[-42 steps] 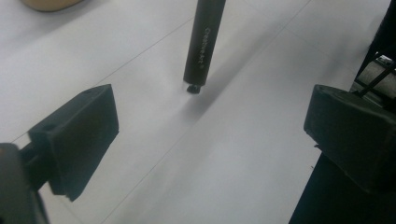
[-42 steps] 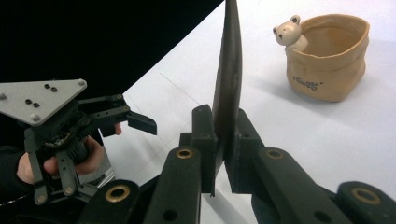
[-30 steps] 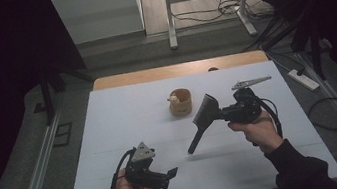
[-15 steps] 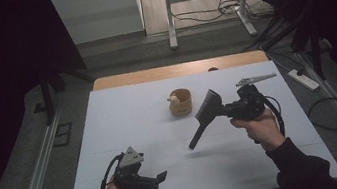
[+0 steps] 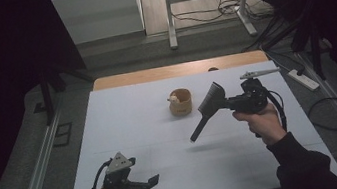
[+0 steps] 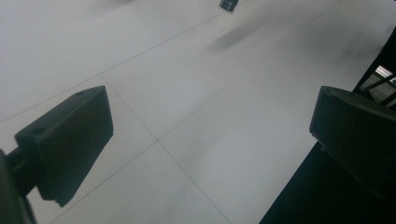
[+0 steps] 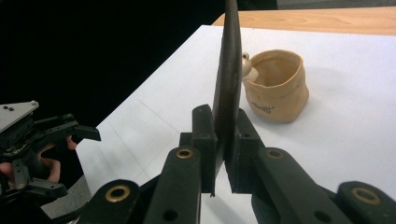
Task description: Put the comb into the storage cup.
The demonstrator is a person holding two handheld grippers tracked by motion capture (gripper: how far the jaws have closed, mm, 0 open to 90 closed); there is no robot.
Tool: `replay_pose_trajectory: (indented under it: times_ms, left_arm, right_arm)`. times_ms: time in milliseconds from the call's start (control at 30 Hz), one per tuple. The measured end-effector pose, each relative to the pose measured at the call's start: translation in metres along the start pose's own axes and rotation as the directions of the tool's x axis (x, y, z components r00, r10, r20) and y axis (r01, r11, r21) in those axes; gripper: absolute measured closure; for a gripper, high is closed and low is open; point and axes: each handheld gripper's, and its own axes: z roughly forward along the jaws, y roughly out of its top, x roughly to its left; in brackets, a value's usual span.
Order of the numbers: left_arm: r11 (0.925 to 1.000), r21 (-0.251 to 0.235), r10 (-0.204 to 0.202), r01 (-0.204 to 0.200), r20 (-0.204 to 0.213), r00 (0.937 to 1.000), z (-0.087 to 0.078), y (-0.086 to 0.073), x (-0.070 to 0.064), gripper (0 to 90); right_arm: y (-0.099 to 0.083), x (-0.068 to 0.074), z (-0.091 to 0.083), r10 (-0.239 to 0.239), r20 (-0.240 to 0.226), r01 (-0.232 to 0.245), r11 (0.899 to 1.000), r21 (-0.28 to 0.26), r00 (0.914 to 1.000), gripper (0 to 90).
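My right hand-held gripper is clamped on the spatula, handle angling down-left, just beside the cup; left hand-held gripper gapes empty.

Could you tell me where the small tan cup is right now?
In the high view the cup stands on the white table toward its far middle, just left of the black spatula held in the right gripper.

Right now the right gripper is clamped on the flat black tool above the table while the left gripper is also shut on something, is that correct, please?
Not quite. The right gripper is indeed clamped on the flat black tool, but the left gripper is open and holds nothing: the left gripper view shows its jaws wide apart over the bare white table.
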Motion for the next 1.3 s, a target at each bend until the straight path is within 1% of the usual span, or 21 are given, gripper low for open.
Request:
replay_pose_trajectory:
  times_ms: [300, 467, 667, 867, 1000, 1133, 1200, 1300]
  left_arm:
    - [0.9992, -0.017, -0.036, 0.036, -0.018, 0.9992, -0.014, -0.011, 0.006, 0.2]
    - [0.9977, -0.039, -0.057, 0.055, -0.044, 0.9974, -0.024, -0.017, 0.009, 0.0]
    - [0.9954, -0.049, -0.086, 0.082, -0.078, 0.9933, -0.034, -0.026, 0.013, 0.0]
    - [0.9935, -0.061, -0.102, 0.096, -0.108, 0.9888, -0.043, -0.033, 0.015, 0.0]
    - [0.9935, -0.060, -0.104, 0.097, -0.129, 0.9863, -0.047, -0.038, 0.016, 0.0]
    - [0.9927, -0.072, -0.107, 0.097, -0.146, 0.9835, -0.052, -0.040, 0.017, 0.0]
    - [0.9929, -0.073, -0.105, 0.094, -0.161, 0.9813, -0.054, -0.041, 0.017, 0.0]
    - [0.9924, -0.075, -0.110, 0.098, -0.169, 0.9794, -0.056, -0.043, 0.017, 0.0]
  right_arm:
    - [0.009, -0.003, 0.000, 0.001, 0.014, -0.001, 1.000, -0.010, 0.9999, 83.6]
    - [0.012, -0.006, 0.002, 0.009, 0.015, -0.009, 1.000, -0.019, 0.9998, 83.6]
    - [0.017, -0.008, 0.005, 0.012, 0.021, -0.011, 1.000, -0.024, 0.9997, 83.6]
    - [0.024, -0.010, 0.005, 0.009, 0.036, -0.008, 0.999, -0.031, 0.9993, 83.6]
    - [0.029, -0.011, 0.005, 0.014, 0.044, -0.012, 0.999, -0.040, 0.9989, 83.6]
    - [0.033, -0.013, 0.004, 0.018, 0.052, -0.015, 0.999, -0.048, 0.9985, 83.6]
    - [0.036, -0.015, 0.004, 0.021, 0.053, -0.018, 0.998, -0.053, 0.9984, 83.6]
    - [0.039, -0.016, 0.004, 0.026, 0.062, -0.023, 0.998, -0.057, 0.9978, 83.6]
